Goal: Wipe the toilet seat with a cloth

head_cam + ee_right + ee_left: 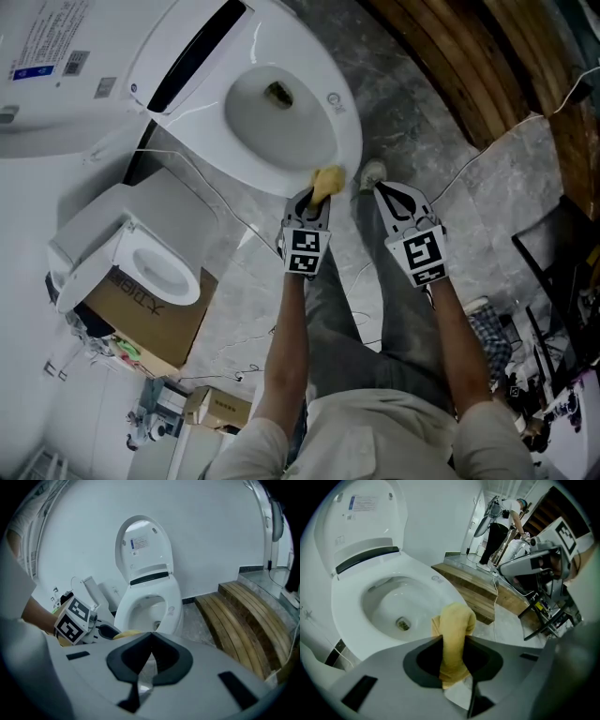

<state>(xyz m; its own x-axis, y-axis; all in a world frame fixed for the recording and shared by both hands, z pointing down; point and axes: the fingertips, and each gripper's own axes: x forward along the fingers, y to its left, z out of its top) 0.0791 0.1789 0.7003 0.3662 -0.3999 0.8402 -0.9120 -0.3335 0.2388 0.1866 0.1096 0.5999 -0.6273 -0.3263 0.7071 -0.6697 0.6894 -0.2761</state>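
The white toilet has its lid (56,56) raised, and its seat (349,131) rings the bowl. My left gripper (314,195) is shut on a yellow cloth (327,180) at the seat's front rim. In the left gripper view the cloth (452,630) sticks out from between the jaws over the seat's near edge (436,590). Whether it touches the seat, I cannot tell. My right gripper (386,190) hovers over the floor to the right of the seat, shut on nothing. Its view shows the toilet (154,597) ahead and the left gripper's marker cube (71,619).
A second small toilet (141,253) sits on a cardboard box (150,314) at the left. Wooden steps (469,66) run along the right. A thin cable (234,216) trails over the stone floor. A black stand (562,272) and clutter stand at the right. A person (499,527) stands far behind.
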